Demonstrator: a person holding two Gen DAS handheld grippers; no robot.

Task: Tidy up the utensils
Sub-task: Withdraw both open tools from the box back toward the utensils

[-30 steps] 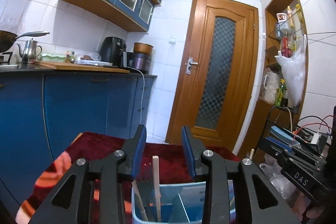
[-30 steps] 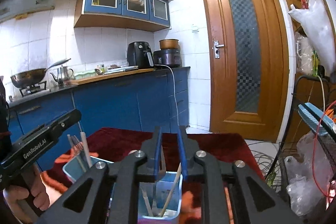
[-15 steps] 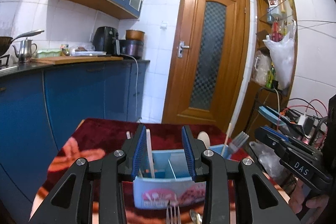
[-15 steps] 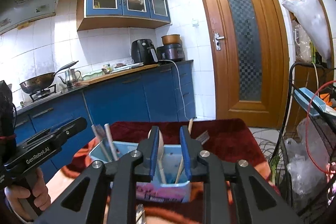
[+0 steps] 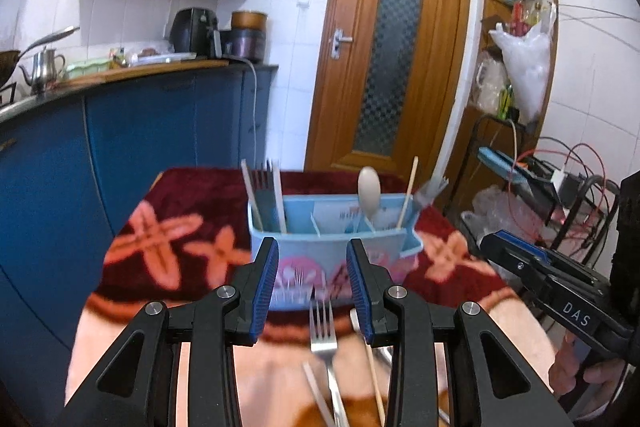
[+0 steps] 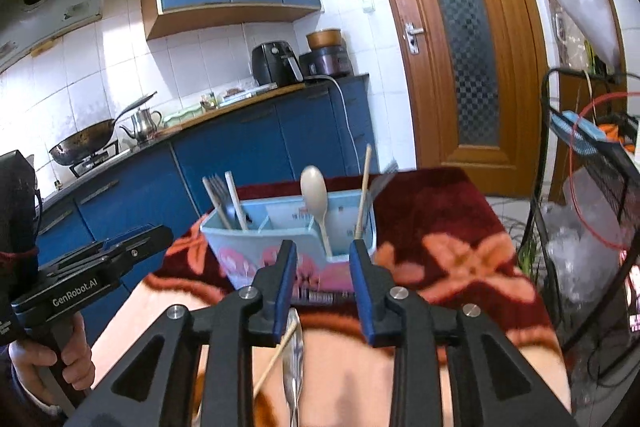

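A light blue utensil caddy (image 5: 308, 241) (image 6: 236, 259) stands on the red flowered tablecloth (image 5: 180, 239). Its left compartment holds a fork with chopsticks (image 5: 264, 191) (image 6: 226, 199). Further right stand a beige spoon (image 5: 369, 191) (image 6: 314, 195) and a single chopstick (image 5: 408, 195) (image 6: 362, 195). A metal fork (image 5: 324, 331) and a loose chopstick (image 5: 376, 367) lie in front of the caddy, beside a metal spoon (image 6: 294, 347). My left gripper (image 5: 312, 267) is open and empty, short of the caddy. My right gripper (image 6: 322, 275) is opening, with nothing between its pads.
Blue kitchen cabinets (image 5: 140, 131) run along the left, close to the table's edge. A wooden door (image 5: 384, 67) is behind. A wire rack with cables and plastic bags (image 6: 592, 219) stands at the right. A hand (image 6: 52, 363) holds the left gripper's handle.
Both grippers have drawn back from above the caddy and tilted down, so the caddy's front and the loose fork and spoon now show. The right jaws have widened.
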